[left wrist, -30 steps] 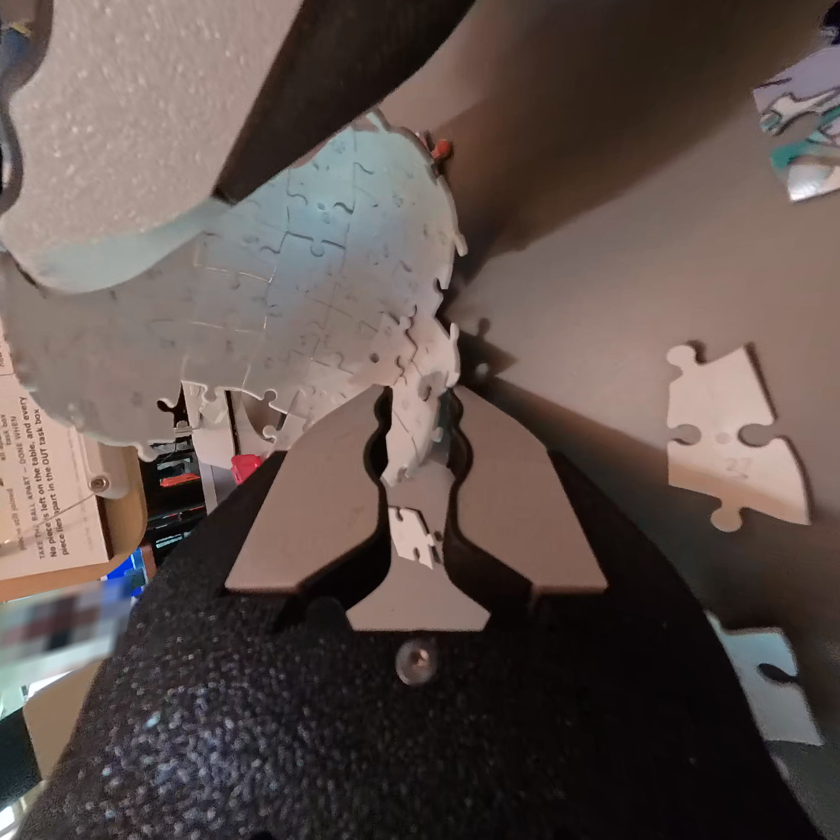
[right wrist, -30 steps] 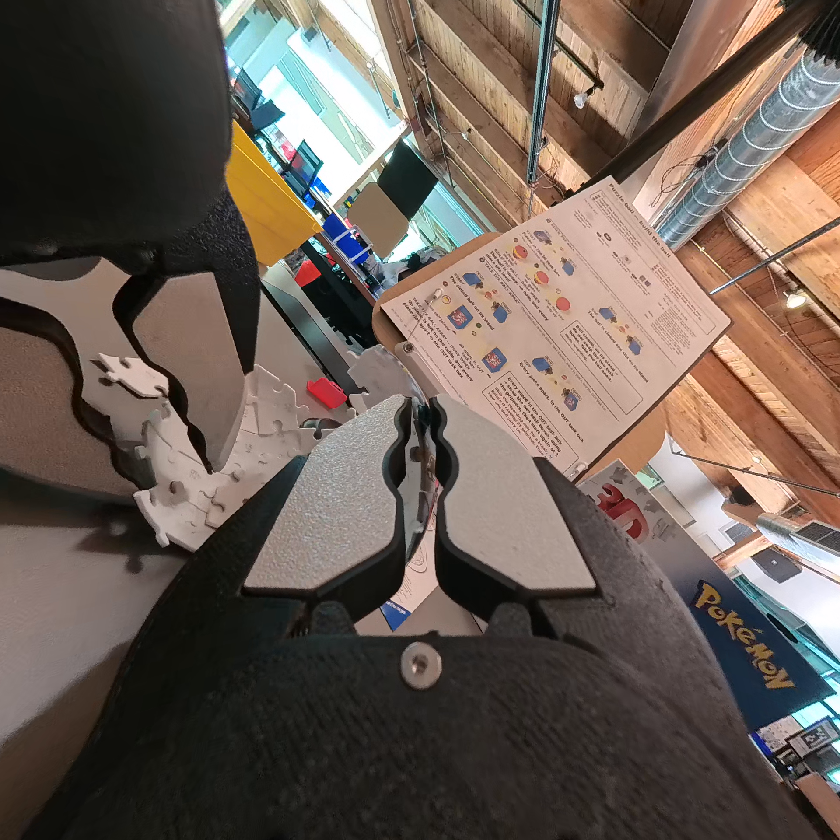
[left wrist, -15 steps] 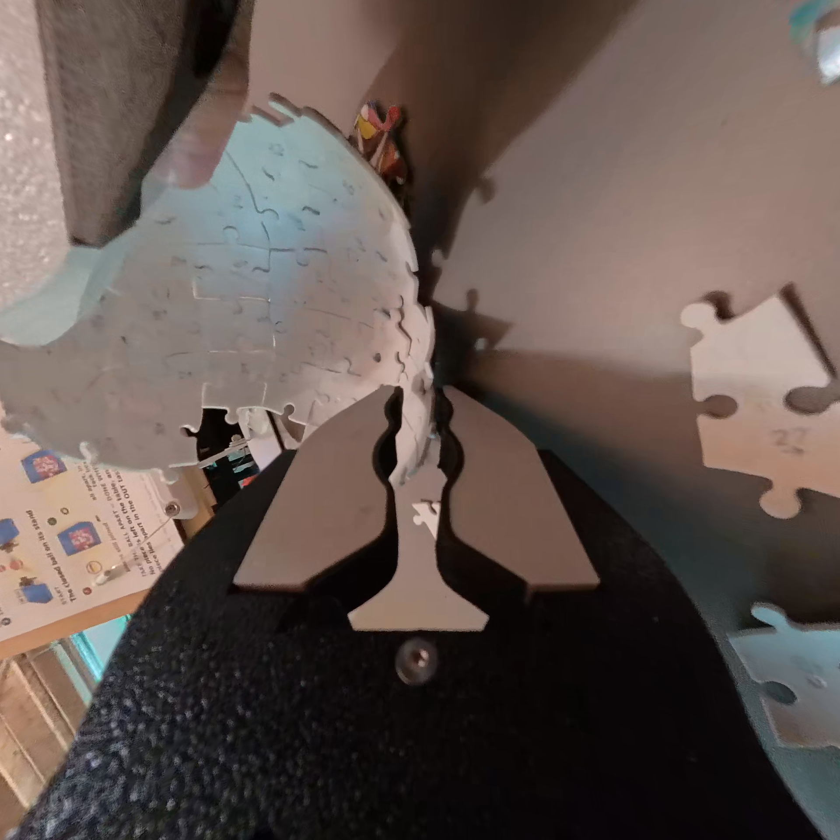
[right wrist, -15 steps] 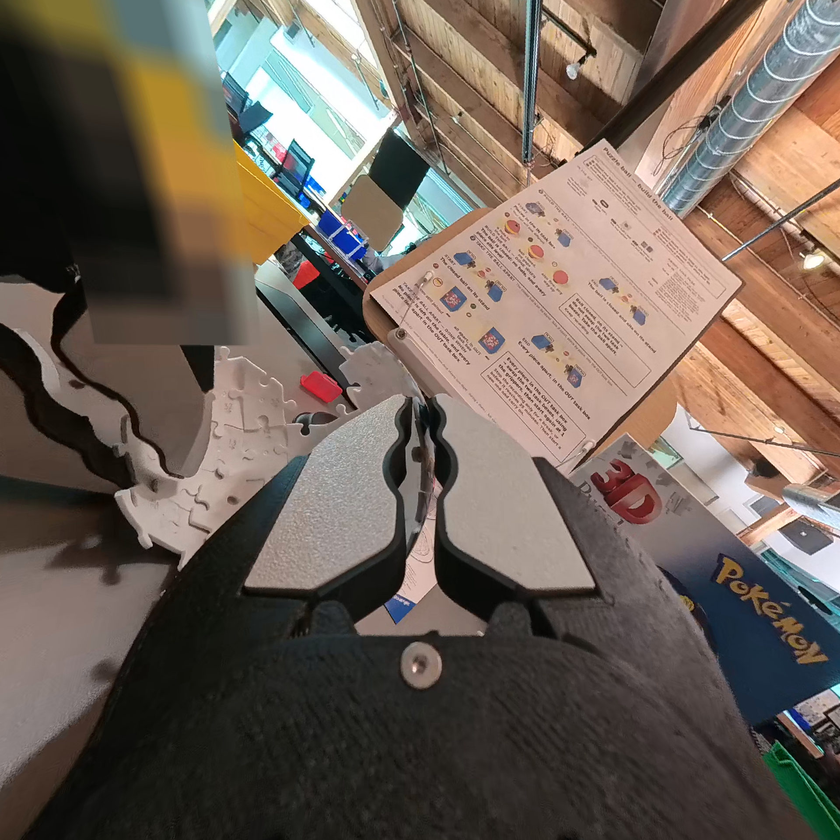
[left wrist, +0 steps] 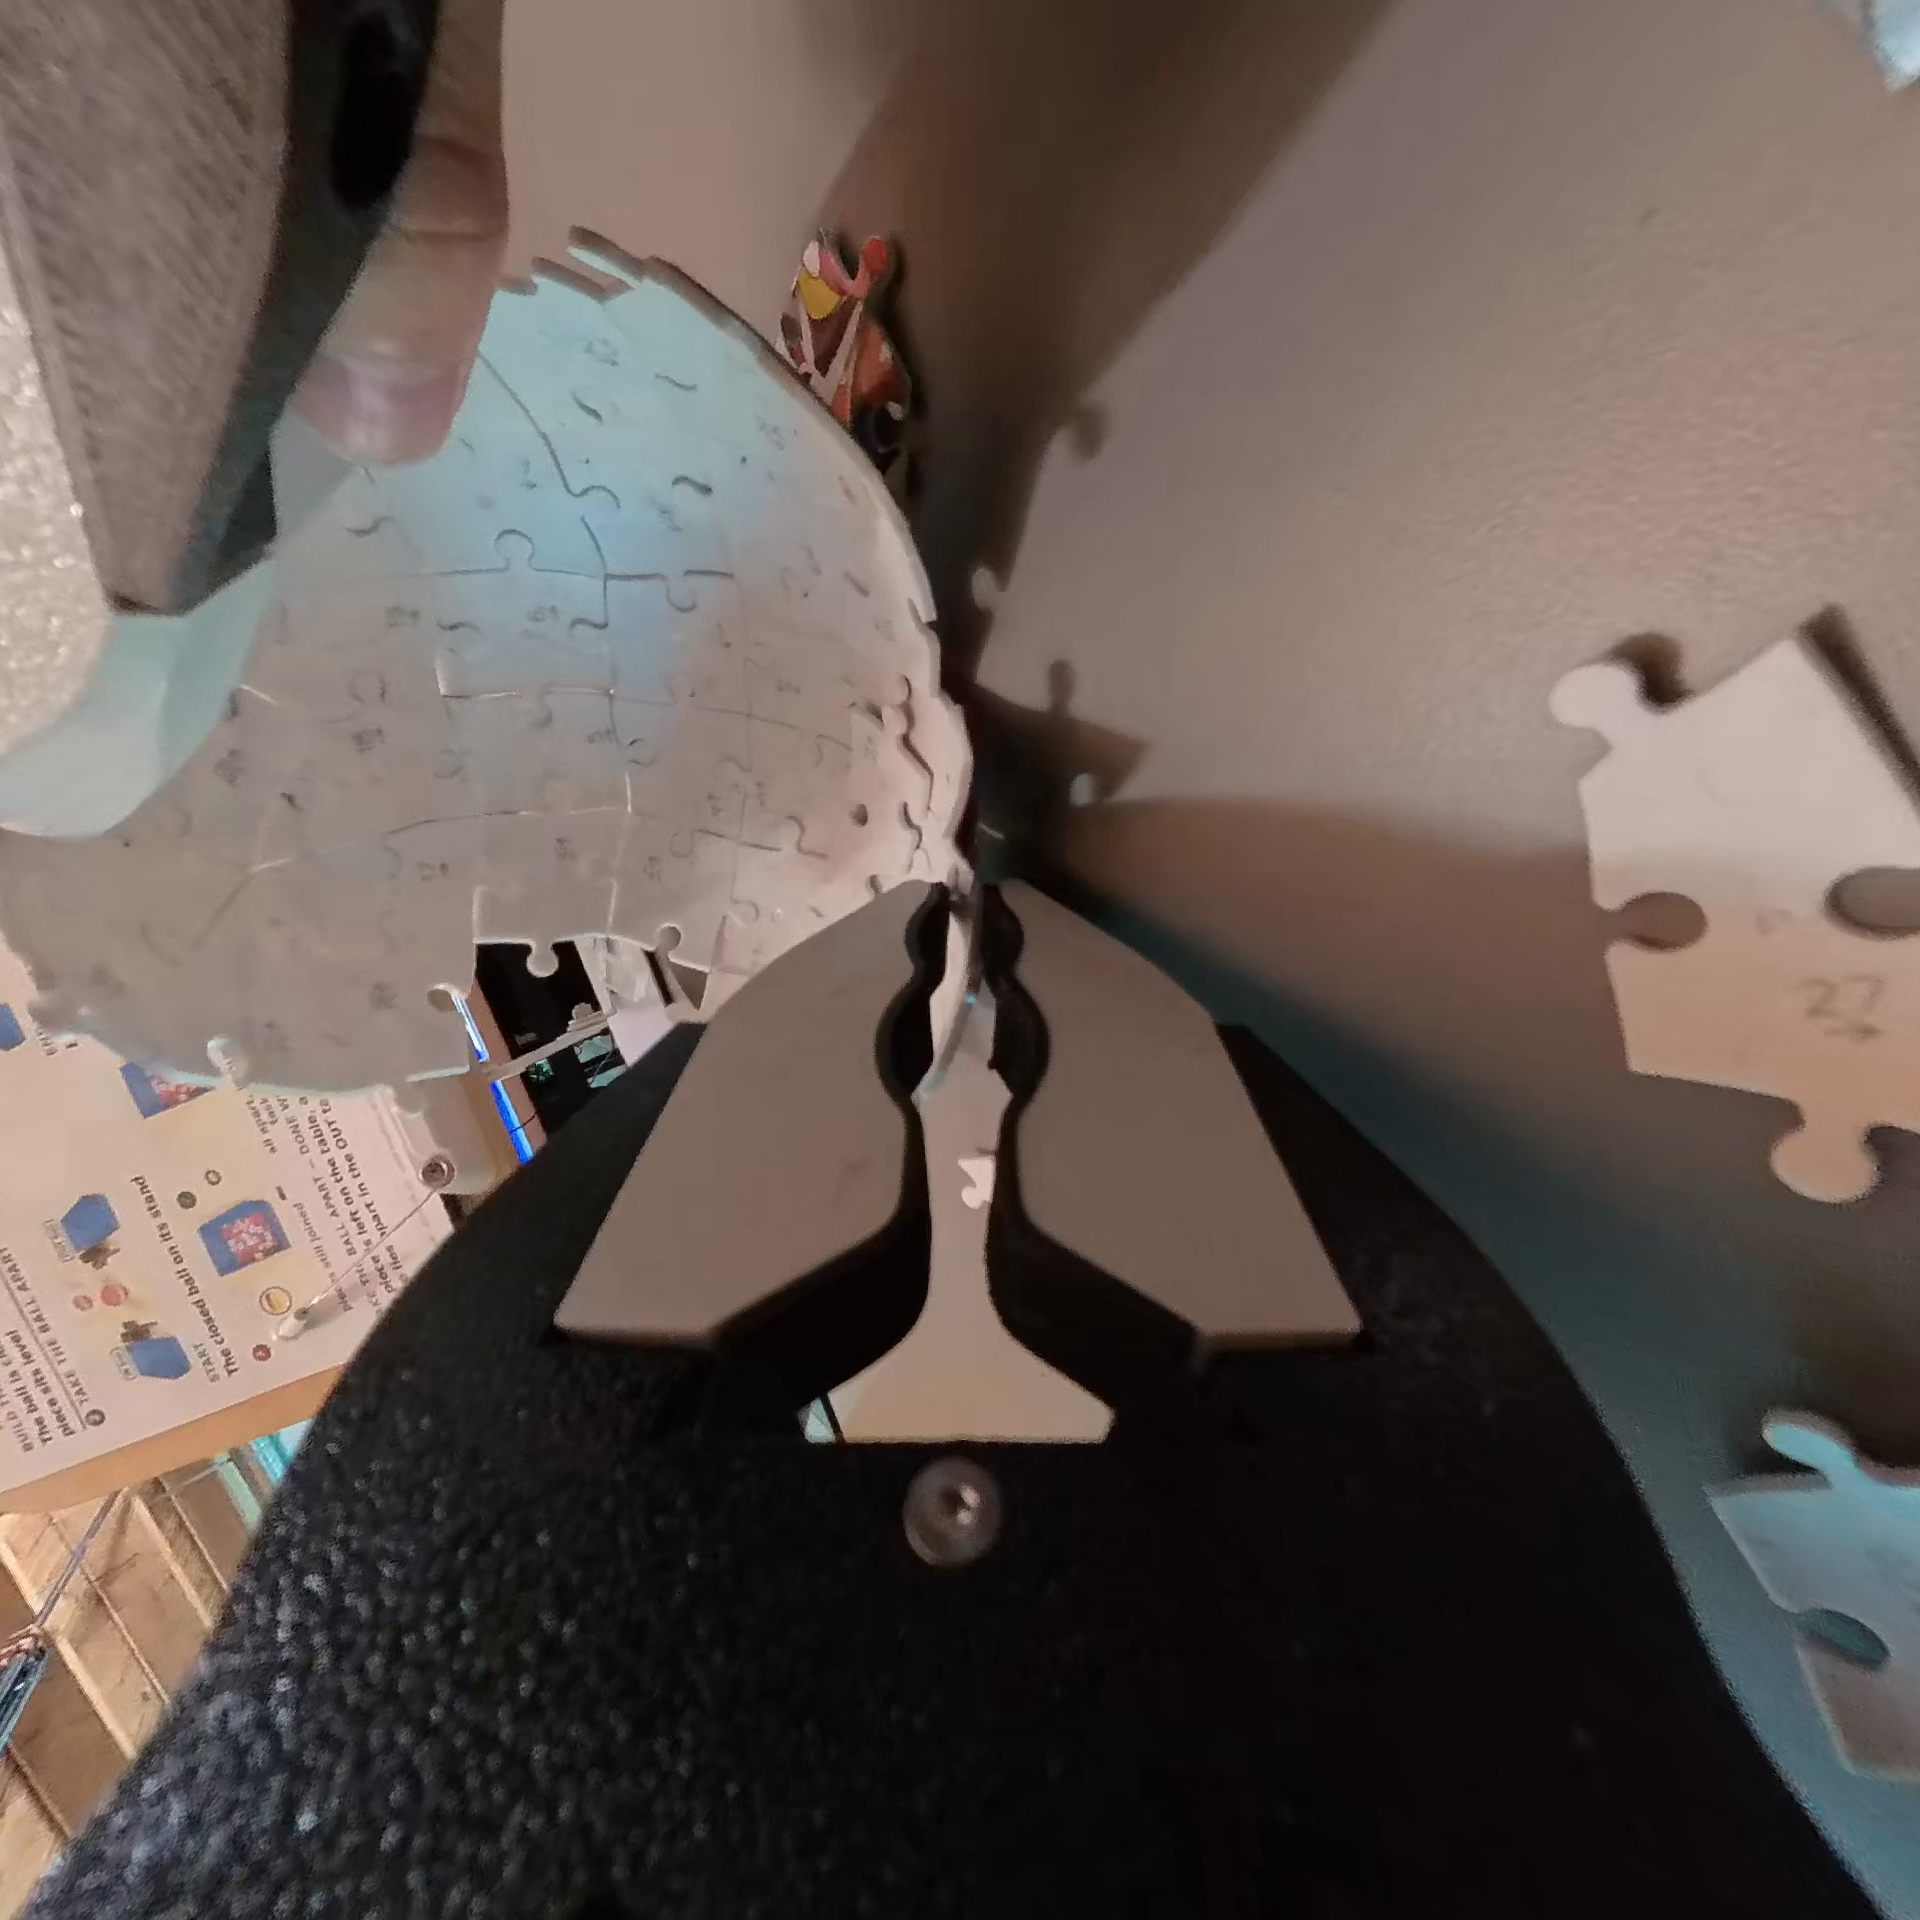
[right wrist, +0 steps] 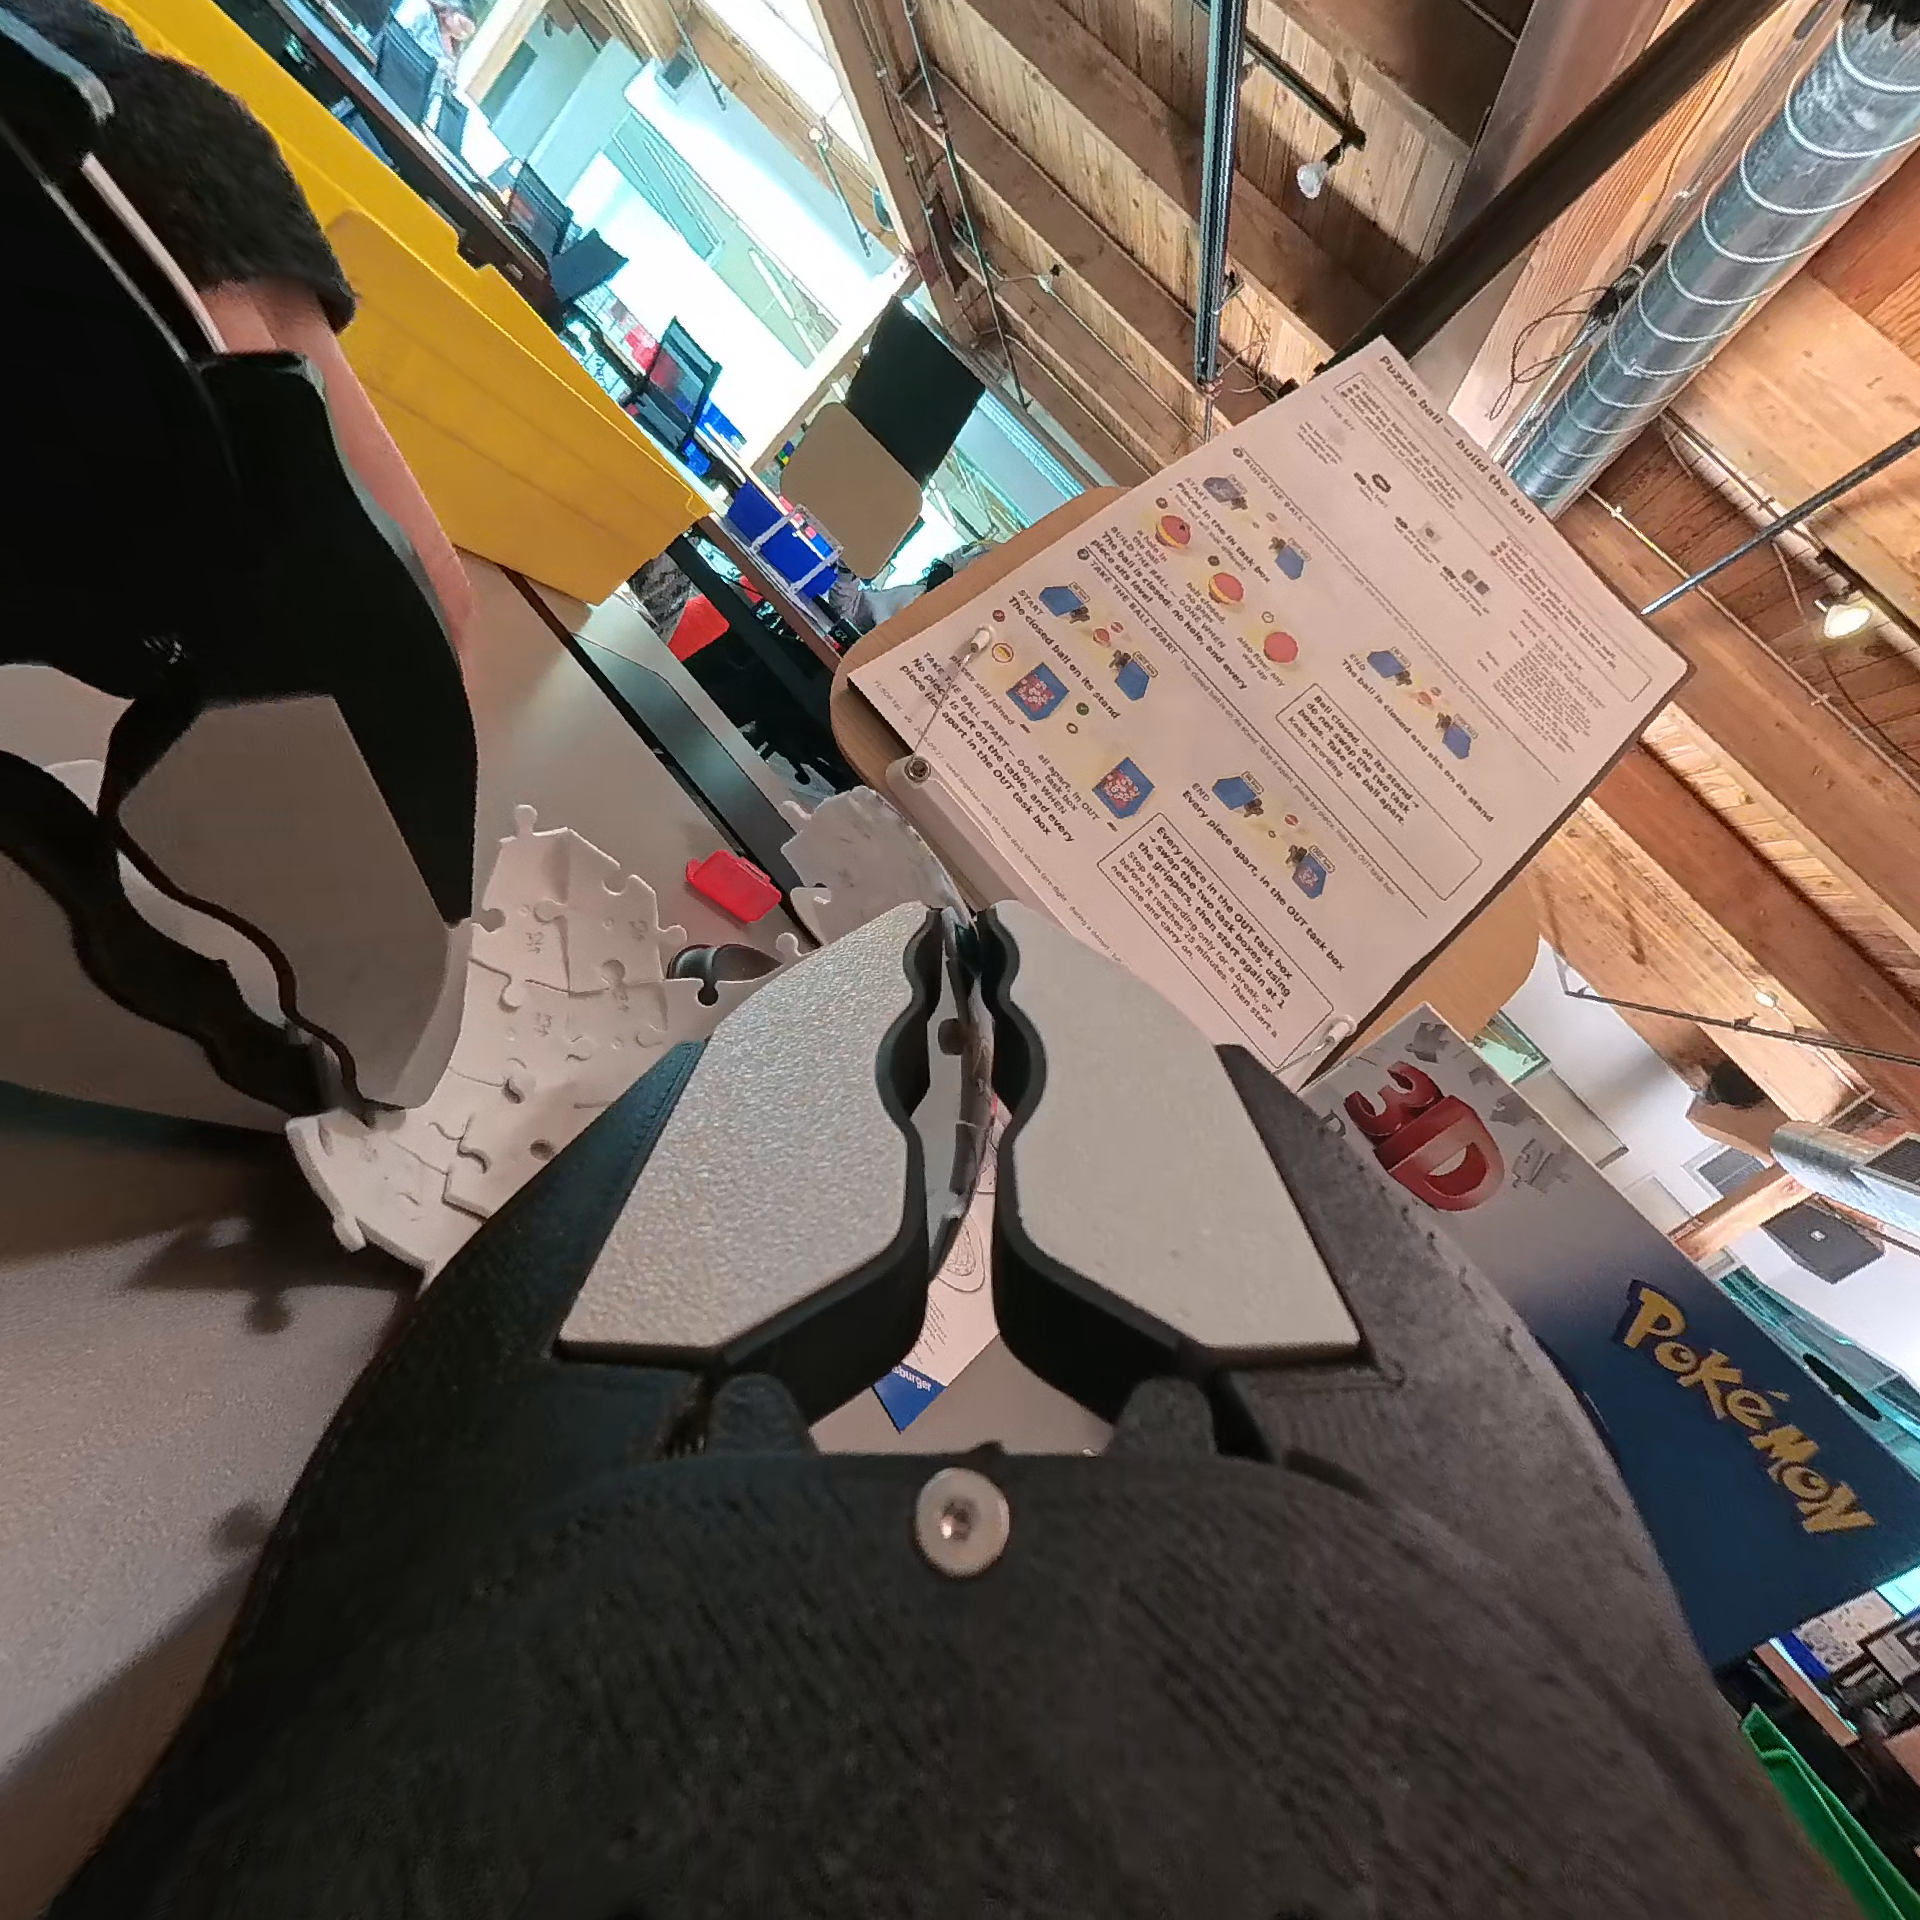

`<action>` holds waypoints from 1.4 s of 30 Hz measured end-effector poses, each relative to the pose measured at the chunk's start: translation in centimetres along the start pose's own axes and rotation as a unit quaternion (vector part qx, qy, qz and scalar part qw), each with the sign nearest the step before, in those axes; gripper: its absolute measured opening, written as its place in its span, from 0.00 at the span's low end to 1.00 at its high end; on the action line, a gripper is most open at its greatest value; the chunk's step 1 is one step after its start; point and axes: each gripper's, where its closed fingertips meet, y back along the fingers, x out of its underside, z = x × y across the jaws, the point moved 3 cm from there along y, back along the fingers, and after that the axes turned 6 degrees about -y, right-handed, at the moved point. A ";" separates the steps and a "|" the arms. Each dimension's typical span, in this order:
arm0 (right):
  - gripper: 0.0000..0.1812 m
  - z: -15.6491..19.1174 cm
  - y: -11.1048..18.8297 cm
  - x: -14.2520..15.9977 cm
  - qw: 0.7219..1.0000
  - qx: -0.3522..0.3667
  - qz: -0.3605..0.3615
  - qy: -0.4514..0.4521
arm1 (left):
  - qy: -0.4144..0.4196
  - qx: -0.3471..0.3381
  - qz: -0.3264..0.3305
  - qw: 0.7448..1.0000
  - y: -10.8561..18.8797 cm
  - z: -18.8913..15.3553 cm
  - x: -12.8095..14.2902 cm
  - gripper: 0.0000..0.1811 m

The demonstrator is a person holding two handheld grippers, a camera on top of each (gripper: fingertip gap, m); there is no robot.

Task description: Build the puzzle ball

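The half-built puzzle ball [left wrist: 582, 707] is a curved white shell of joined pieces, seen from its inner side. My left gripper [left wrist: 961, 899] is shut on its near rim, which runs edge-on between the jaws. The right gripper's pad [left wrist: 135, 312] clamps the shell's far rim at upper left, with a person's finger [left wrist: 416, 312] beside it. In the right wrist view my right gripper [right wrist: 961, 920] is shut on a thin printed edge of the shell [right wrist: 540, 1039]. The left gripper [right wrist: 312, 1081] holds the shell's lower left rim.
Loose white pieces [left wrist: 1745, 914] [left wrist: 1818, 1558] lie face down on the grey table [left wrist: 1455, 416]; a coloured piece [left wrist: 847, 343] lies beyond the shell. An instruction sheet on a board [right wrist: 1299, 707], a puzzle box [right wrist: 1714, 1382] and a yellow bin [right wrist: 488, 416] stand behind. Across from one pair of fingers to the other is roughly 12 cm.
The shell has turned in the left jaws so its rim now sits edge-on. Both views have swung. The loose pieces show larger and farther right in the left wrist view.
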 end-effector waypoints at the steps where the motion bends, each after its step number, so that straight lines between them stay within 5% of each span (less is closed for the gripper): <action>1: 0.04 0.0 0.0 0.0 1.000 0.000 0.000 0.000 | 0.000 0.000 -0.001 1.000 0.0 0.0 0.0 0.03; 10: 0.04 -0.1 0.0 0.0 1.000 0.001 0.000 -0.004 | -0.003 -0.010 0.005 1.000 0.0 0.5 0.0 0.10; 29: 0.05 0.0 0.0 0.2 1.000 -0.002 0.005 -0.004 | -0.033 0.044 -0.017 0.998 0.2 0.3 -0.5 0.03; 42: 0.27 -0.2 0.4 0.2 1.000 -0.027 -0.003 -0.011 | -0.037 0.062 -0.008 0.997 0.1 0.5 -0.4 0.04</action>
